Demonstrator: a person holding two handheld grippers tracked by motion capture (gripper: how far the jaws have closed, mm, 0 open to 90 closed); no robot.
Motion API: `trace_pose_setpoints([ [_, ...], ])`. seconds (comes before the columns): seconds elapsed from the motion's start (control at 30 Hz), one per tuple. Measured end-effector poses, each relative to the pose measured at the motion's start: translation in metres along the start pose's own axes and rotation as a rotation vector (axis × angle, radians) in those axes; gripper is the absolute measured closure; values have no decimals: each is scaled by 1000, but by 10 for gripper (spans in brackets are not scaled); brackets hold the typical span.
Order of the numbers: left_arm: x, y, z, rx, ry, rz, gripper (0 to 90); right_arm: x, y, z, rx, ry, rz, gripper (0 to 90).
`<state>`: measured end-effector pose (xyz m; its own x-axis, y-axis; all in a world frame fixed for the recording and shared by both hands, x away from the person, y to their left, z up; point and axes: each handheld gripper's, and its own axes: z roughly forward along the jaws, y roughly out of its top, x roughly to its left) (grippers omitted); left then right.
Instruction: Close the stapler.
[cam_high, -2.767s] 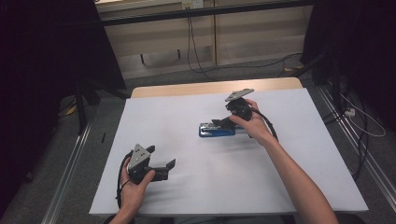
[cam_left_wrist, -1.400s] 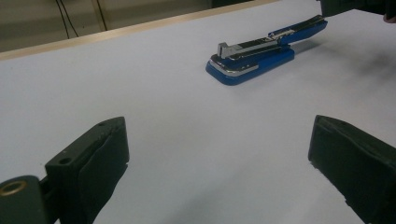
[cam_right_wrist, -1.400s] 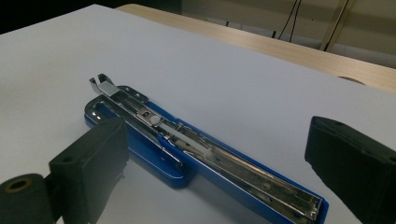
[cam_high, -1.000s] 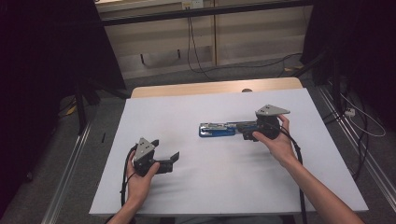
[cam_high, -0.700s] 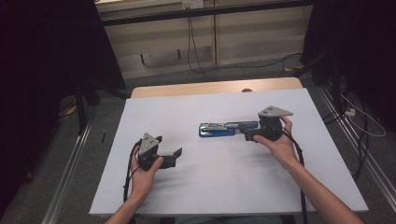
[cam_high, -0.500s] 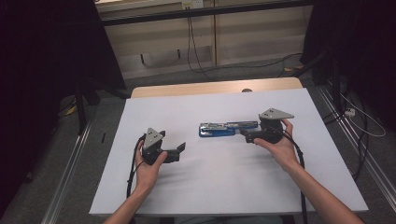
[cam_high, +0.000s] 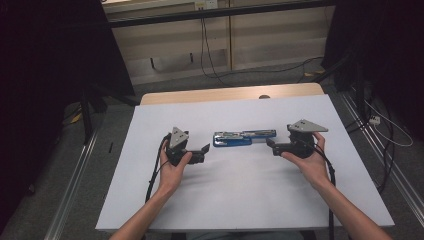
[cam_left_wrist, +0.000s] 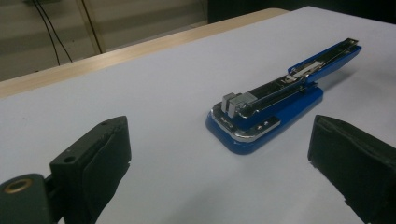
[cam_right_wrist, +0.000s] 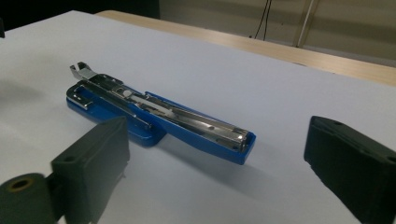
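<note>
Blue stapler (cam_high: 244, 138) lies flat near the middle of the white surface (cam_high: 240, 200), swung open: base on the sheet, metal staple rail exposed and running out toward the right in the high view. Left tool (cam_high: 204, 150) sits just off the stapler's left end, jaws wide apart, nothing between them, not touching it. In the left gripper view the stapler (cam_left_wrist: 275, 105) is ahead of the two black jaws, its rounded chrome-edged end nearest, long arm angled away to the upper right; there is a clear gap between the pads and the blue body. Right tool (cam_high: 270, 145) is at the stapler's right end, close to the tip of the rail, jaws spread and gripping nothing; they have just closed a little, with nothing between them. In the right gripper view the stapler (cam_right_wrist: 159, 119) lies ahead, with the blue tip of the open arm nearest the jaws and raised slightly off the sheet, a shadow beneath it. Each tool is held in a hand, forearms coming in from the near edge. Wooden surface edge (cam_high: 230, 94) shows beyond the white sheet.
</note>
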<state>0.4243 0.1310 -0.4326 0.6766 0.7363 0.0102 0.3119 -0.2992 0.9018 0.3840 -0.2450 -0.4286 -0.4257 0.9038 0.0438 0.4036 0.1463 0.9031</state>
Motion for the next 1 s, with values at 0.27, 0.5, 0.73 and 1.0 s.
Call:
trace_pose_setpoints([
  [0.27,0,3,8,27,-28,-18,48,0,-11,2,41,12,2,88],
  [0.5,0,-8,3,63,-8,-23,41,4,-15,2,62,24,-27,186],
  [0.73,3,-9,4,63,1,-44,43,1,-15,1,53,24,7,376],
  [1.0,0,-9,8,54,20,5,53,2,-17,3,86,63,30,658],
])
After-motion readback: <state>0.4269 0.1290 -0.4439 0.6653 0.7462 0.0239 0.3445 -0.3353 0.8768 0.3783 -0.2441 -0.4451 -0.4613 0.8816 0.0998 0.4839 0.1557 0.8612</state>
